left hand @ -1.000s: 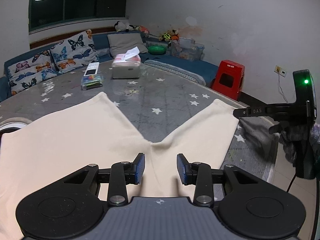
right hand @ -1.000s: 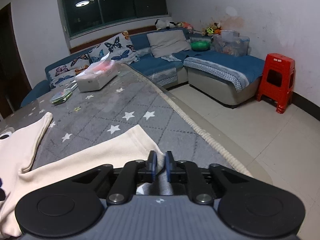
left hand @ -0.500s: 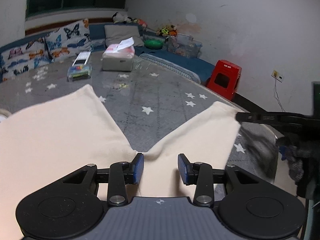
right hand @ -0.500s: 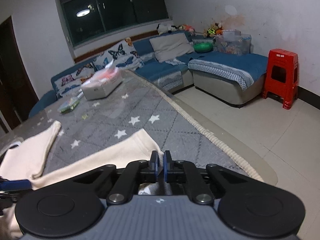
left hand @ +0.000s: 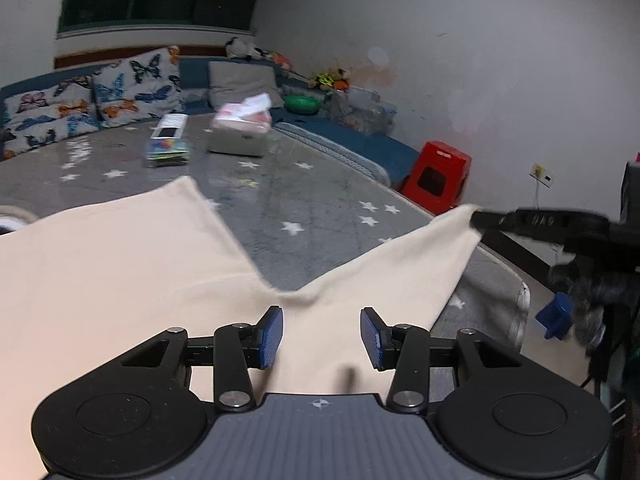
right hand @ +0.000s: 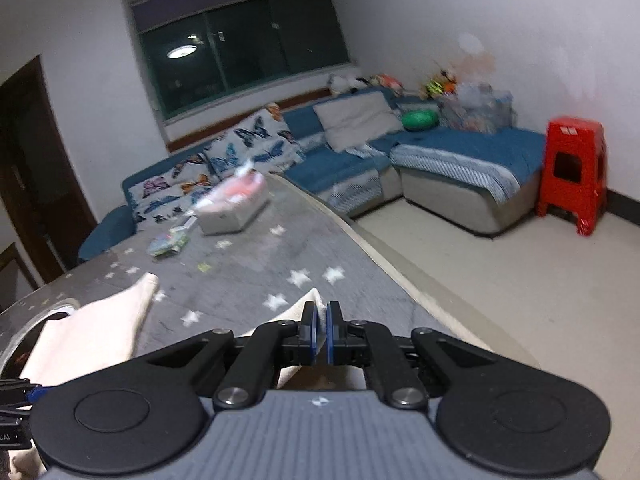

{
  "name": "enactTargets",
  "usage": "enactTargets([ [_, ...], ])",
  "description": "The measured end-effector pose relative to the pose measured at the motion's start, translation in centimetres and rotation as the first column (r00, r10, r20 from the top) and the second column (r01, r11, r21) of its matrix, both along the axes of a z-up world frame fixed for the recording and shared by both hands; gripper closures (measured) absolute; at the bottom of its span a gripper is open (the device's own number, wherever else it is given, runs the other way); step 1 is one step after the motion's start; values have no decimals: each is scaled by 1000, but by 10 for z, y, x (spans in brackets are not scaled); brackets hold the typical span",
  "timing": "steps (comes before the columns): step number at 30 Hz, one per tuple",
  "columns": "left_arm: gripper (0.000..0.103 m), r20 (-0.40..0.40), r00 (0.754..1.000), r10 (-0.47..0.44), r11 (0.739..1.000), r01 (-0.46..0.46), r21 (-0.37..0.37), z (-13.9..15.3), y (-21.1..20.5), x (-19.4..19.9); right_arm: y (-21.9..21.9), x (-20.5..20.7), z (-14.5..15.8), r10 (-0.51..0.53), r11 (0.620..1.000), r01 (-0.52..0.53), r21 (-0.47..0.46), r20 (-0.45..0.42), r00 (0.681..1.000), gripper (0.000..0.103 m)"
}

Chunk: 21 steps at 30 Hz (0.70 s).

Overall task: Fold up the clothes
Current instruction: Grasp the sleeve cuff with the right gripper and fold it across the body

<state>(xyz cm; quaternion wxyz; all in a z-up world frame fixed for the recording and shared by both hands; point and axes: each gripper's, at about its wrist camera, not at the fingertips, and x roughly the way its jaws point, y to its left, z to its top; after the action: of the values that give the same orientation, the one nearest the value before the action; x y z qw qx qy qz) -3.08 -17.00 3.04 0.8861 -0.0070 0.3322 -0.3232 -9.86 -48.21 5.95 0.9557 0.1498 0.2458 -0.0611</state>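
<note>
the right claw (right hand: pixel 322 326) pinching the cream pants (left hand: pixel 120 264) leg has lifted it up. the left claw (left hand: pixel 321 336) stays spread over the middle. folding is underway.

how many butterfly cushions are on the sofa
2. One butterfly cushion lies at the sofa's left end, the other butterfly cushion just right of it, beside a plain grey cushion. More may sit beyond the frame's edge.

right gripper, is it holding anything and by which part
Yes. The right gripper is shut on the cream garment, pinching the outer corner of one leg's hem. The left gripper is open over the crotch and holds nothing.
</note>
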Motion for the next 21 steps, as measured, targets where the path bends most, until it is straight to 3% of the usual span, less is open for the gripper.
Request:
enactTargets([
  [6, 57, 14, 996, 92, 996, -92, -6, 4, 50, -22, 34, -2, 46, 132, 989, -127, -73, 73, 989, 99],
  [10, 55, 22, 988, 153, 988, -153, -10, 7, 84, -36, 70, -4, 76, 261, 960, -245, -136, 115, 959, 99],
  [16, 54, 17, 967, 254, 967, -254, -32, 5, 130, -54, 147, 6, 107, 490, 862, -455, -224, 131, 862, 99],
  [21, 54, 5, 941, 340, 939, -339, -54, 1, 167, -68, 217, 27, 113, 649, 748, -609, -264, 94, 755, 99],
])
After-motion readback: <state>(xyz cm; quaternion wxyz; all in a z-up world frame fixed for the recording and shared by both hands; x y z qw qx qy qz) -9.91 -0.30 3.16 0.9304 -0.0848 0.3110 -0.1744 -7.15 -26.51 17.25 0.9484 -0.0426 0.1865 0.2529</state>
